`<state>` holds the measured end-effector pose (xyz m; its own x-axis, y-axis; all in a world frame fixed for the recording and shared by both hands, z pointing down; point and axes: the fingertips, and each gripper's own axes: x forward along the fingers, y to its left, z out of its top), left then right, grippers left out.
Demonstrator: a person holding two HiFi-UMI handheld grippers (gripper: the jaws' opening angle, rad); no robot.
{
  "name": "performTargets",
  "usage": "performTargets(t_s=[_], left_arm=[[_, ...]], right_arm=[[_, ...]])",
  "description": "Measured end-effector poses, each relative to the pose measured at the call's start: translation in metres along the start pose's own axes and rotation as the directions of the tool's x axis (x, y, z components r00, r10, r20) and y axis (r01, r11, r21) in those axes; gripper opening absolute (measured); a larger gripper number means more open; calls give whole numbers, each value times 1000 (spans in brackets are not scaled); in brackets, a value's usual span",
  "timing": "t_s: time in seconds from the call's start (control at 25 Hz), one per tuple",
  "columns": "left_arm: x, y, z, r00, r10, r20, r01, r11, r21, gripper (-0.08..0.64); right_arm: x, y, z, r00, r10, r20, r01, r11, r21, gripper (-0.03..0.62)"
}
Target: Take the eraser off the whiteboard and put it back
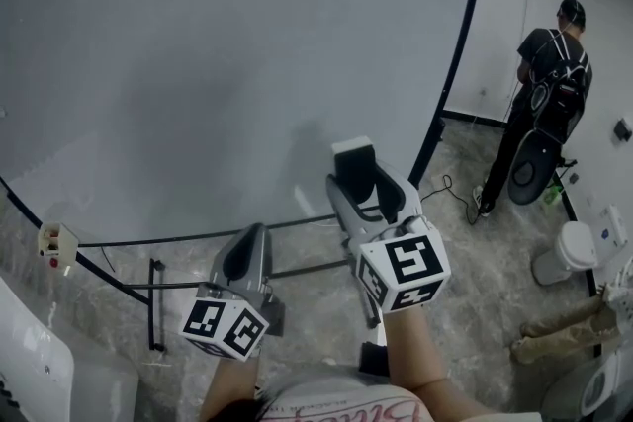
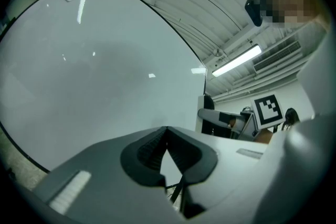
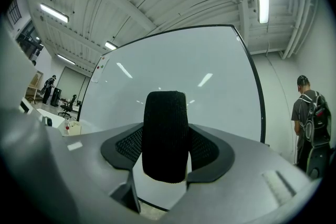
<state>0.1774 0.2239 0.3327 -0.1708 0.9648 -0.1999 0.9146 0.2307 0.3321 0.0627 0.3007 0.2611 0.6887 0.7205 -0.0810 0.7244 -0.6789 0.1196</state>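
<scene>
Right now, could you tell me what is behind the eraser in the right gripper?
The whiteboard stands behind the eraser, and its surface is bare around it. The patch directly behind the eraser is covered, so any marks there cannot be seen.

The marbled floor (image 1: 473,284) bears a black whiteboard stand (image 1: 153,311) and a cable (image 1: 448,185).

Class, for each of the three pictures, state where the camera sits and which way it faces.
Head view: on the person's head, looking steeply down at the whiteboard; forearms, left tool and right tool show.
Left gripper view: on the left tool, facing the whiteboard along its shut jaws.
Right gripper view: on the right tool, facing the whiteboard; its jaws hold the eraser.
Shared: the whiteboard, in all three.
</scene>
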Motion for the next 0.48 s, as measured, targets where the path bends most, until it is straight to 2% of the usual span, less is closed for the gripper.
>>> performTargets(t_s=[0.48], left_arm=[[0, 9, 3, 1000, 17, -1, -17, 1000, -13, 0]], right_arm=[[34, -5, 44, 998, -9, 58, 16, 993, -119, 249]])
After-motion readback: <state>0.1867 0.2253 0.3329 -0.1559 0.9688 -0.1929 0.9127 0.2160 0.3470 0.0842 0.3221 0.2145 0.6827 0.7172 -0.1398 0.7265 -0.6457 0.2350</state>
